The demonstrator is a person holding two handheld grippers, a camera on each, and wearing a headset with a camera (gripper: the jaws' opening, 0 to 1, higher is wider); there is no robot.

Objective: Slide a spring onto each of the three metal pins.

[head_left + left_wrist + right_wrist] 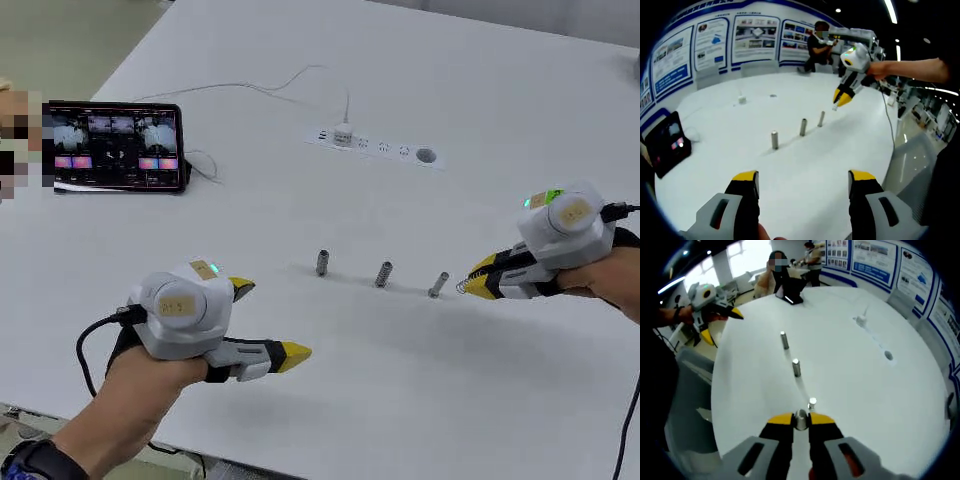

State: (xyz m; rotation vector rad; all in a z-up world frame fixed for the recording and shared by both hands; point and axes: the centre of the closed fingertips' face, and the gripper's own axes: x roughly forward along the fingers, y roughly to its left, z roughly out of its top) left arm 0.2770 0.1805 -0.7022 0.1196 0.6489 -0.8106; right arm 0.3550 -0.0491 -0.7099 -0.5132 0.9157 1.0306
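Two hand-held grippers at a white counter (420, 390) bearing three upright metal pins in a short row: first pin (322, 262), second pin (383, 274) and third pin (438, 285), set close together but apart from one another. The left hand-held gripper (270, 320) hovers over the near edge of the counter, well short of the row. Its two yellow-tipped jaws are spread wide with nothing between them, as its own view confirms. The right hand-held gripper (474, 282) is held low, just beside the third pin, with its jaws drawn together on a small metal spring (801, 416). The spring juts from the jaw tips toward that pin, and its free end stands near the pin's top; contact cannot be judged. In the right gripper view the three pins run away from the jaws in a line, the third pin directly ahead of the spring. The first and second pins look ribbed along their shafts in the head view, but they are too small to tell whether coils sit on them. The third pin appears smooth. Farther back on the counter lie a white power strip (380, 147) with a thin cable, and a tablet (115, 145) with a lit screen, both well apart from the pins.
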